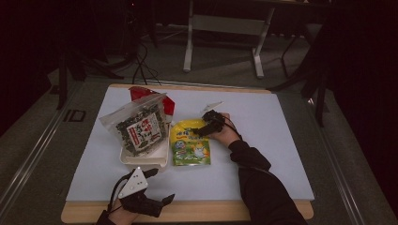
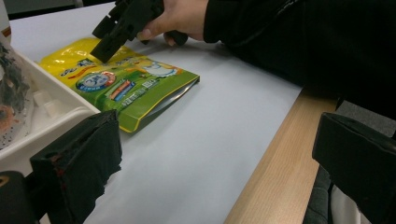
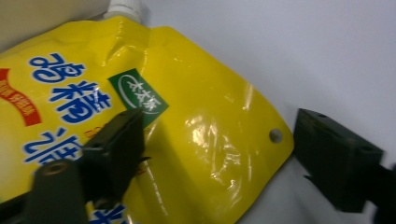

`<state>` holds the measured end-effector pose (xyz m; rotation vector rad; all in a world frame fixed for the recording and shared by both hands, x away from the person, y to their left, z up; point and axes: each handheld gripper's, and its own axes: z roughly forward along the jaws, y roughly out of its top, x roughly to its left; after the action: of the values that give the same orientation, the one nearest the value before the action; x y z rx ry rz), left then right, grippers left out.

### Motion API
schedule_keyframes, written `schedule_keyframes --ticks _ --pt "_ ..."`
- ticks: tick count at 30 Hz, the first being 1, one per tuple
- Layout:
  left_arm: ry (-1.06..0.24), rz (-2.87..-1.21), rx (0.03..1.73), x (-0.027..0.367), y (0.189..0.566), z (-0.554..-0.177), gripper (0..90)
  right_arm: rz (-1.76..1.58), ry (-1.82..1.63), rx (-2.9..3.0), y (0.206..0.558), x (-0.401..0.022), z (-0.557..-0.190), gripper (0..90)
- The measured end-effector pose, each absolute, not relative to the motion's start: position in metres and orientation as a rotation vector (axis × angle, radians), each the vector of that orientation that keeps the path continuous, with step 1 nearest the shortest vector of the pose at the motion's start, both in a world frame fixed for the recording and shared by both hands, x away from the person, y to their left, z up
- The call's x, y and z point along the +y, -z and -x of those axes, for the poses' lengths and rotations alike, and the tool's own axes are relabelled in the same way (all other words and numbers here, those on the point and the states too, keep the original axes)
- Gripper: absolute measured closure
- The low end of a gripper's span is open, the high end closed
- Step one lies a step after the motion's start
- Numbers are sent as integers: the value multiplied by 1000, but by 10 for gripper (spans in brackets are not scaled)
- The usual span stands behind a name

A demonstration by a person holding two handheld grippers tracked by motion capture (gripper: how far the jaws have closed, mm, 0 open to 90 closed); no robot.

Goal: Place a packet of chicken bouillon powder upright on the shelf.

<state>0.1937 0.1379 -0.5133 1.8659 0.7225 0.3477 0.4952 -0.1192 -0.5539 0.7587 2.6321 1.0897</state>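
**Jaws open over the pouch corner**

Jaws of your right gripper stand wide open, straddling the top corner of the glossy yellow-green spouted pouch, not pressing yet. This pouch lies flat on the pale blue worktop, just beside the white plastic tray. Your left gripper waits open and empty at the wooden edge. Room behind is dark.

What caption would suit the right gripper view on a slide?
Open hand-held gripper straddling the top corner of a yellow pouch lying on the white table.
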Motion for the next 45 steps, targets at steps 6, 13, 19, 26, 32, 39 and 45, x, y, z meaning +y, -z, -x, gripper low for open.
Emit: schedule_keyframes --ticks 6,13,19,26,32,39,45 --pt "-347 -1870 721 137 514 -193 27 -780 -1090 2618 551 -119 -490 392" --pt "-352 -1871 725 137 514 -194 27 -748 -1074 2671 546 -112 -484 809" --pt "-361 -1864 724 138 512 -194 27 -758 -1040 2692 541 -109 -481 868" --pt "-362 -1862 729 139 512 -194 27 -740 -1058 2680 528 -115 -476 874" --pt "-368 -1858 735 139 512 -195 27 -708 -1096 2648 514 -124 -467 875" --pt "-363 -1847 736 140 511 -195 27 -647 -1141 2597 493 -134 -450 876" --pt "-372 -1854 737 140 510 -195 27 -587 -1206 2558 474 -142 -431 877"
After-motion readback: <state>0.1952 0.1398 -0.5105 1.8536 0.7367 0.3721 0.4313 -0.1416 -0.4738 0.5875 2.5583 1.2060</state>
